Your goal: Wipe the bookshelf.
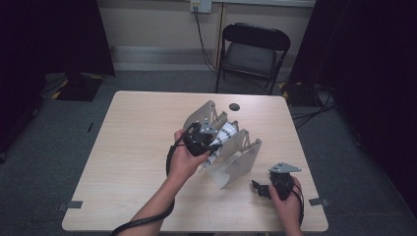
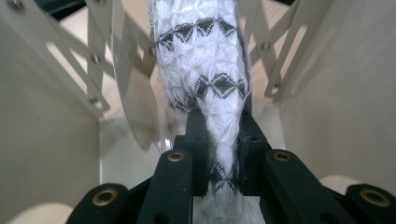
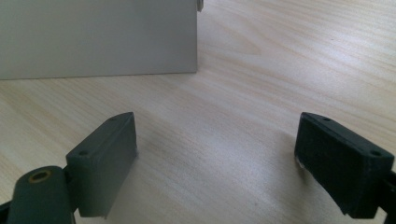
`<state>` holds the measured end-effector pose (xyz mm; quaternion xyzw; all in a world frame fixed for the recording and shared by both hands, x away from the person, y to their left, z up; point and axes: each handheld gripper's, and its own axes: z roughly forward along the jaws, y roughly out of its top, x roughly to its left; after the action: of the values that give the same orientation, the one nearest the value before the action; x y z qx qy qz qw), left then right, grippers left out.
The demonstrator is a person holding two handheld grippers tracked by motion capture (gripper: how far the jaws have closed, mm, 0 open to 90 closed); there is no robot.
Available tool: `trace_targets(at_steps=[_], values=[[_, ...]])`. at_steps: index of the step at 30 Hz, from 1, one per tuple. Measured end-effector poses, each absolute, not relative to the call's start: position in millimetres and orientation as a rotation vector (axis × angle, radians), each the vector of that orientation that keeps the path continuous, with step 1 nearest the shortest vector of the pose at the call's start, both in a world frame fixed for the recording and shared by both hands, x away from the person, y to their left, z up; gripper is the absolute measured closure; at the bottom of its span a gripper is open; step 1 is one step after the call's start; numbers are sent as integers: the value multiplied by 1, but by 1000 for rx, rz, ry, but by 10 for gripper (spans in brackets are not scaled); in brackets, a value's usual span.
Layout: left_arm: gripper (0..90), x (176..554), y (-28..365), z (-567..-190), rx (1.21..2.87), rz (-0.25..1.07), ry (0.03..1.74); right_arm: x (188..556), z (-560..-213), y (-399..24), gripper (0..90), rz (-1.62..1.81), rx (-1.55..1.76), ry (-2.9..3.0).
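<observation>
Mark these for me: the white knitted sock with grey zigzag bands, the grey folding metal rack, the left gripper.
white knitted sock with grey zigzag bands [image 2: 205, 60], left gripper view, on its upper body.
grey folding metal rack [image 1: 243, 157], high view, on its near panel.
left gripper [image 2: 219, 135], left gripper view, midway between fingertips, shut on the sock.

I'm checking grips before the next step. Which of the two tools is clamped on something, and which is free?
The left tool is clamped on the white, black-patterned cloth inside the grey rack. The right tool stands open above the table.
</observation>
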<state>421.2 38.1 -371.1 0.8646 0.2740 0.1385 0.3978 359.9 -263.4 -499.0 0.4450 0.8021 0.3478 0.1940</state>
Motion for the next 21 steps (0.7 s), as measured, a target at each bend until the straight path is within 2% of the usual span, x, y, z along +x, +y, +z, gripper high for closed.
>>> trace_targets(at_steps=[6,21], values=[[789,423,33,-371,2206,346,661,360,-499,-263,123,976,1249,2249],[789,420,36,-420,2243,252,715,360,-499,-263,123,975,1248,2250]])
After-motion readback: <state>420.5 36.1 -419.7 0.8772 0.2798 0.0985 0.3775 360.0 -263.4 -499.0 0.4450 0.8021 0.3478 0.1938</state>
